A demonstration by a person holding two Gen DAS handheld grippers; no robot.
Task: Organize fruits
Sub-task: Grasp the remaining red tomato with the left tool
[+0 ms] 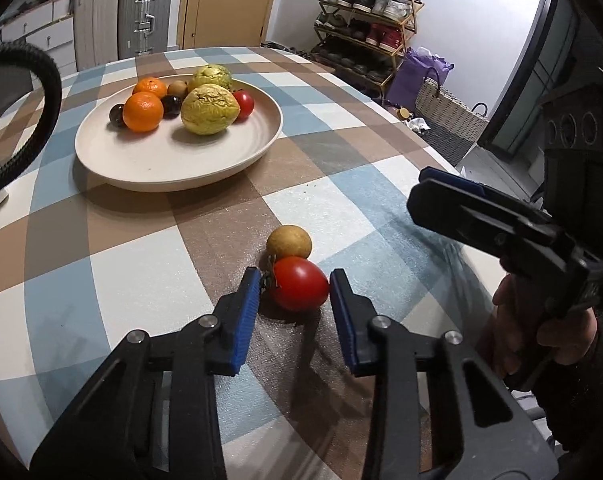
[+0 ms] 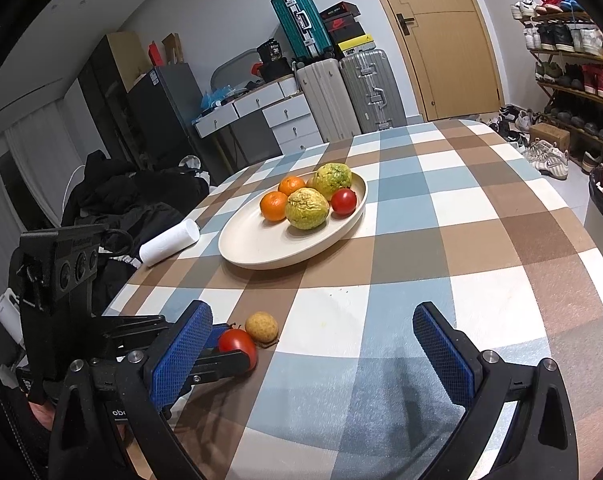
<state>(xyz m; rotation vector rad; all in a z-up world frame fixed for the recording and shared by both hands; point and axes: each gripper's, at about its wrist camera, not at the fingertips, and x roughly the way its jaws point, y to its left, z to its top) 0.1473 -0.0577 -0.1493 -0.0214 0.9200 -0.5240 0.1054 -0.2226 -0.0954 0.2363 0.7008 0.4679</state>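
We see the left gripper low over the checked tablecloth, its jaws spread to either side of a red tomato. The left pad sits at the tomato's stem; the right pad stands just beside the skin, and we cannot tell whether it touches. A small brown fruit lies against the tomato's far side. The right gripper hangs wide open above bare cloth, holding nothing. Further back, the plate carries two oranges, two yellow-green fruits, another tomato and small dark fruits.
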